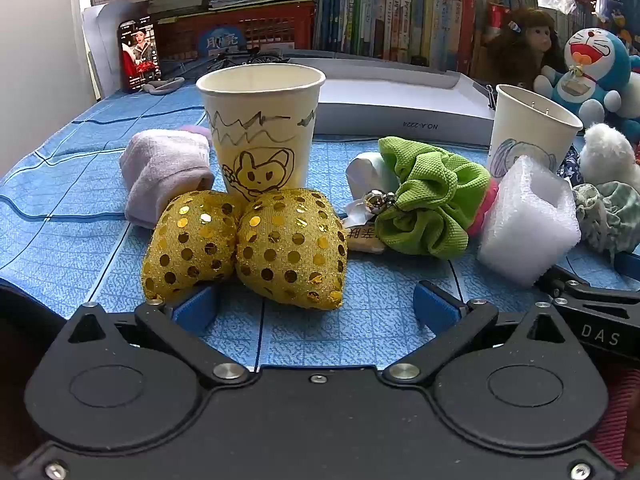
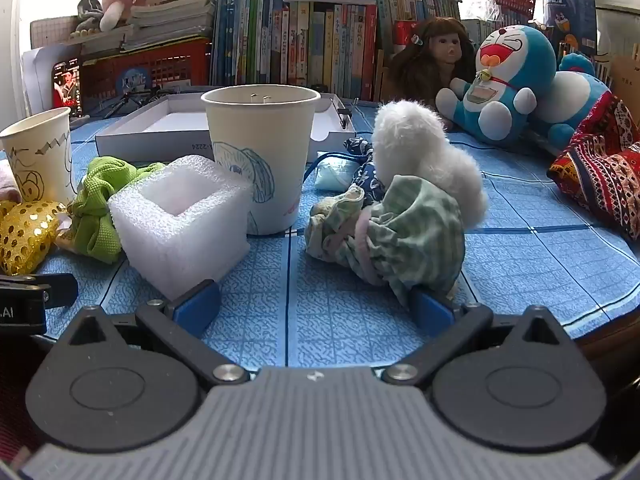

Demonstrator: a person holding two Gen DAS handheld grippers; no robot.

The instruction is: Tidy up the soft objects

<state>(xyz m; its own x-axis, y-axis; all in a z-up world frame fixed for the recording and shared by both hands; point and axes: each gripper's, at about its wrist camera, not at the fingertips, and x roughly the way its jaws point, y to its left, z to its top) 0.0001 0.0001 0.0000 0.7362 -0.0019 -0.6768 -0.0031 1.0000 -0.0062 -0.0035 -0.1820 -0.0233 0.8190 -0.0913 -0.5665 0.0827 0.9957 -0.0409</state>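
Grippers both spread wide, empty: left gripper (image 1: 316, 306) just short of gold sequin bow (image 1: 244, 246), right gripper (image 2: 314, 306) between foam block (image 2: 180, 222) and striped scrunchie (image 2: 392, 236). Pre-grasp step, probably; next, advance and close on one.

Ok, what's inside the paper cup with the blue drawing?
The paper cup shows only bare upper inner wall with two staple ends; its bottom is hidden by the rim, so contents cannot be ruled out.

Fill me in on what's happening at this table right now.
A person holds a gripper in each hand over a blue cloth strewn with soft items, and nothing is picked up yet. The left gripper, jaws wide open, sits just short of a gold sequined bow in front of a paper cup with a rabbit drawing. The right gripper, also open, points between a white foam block and a green striped scrunchie.
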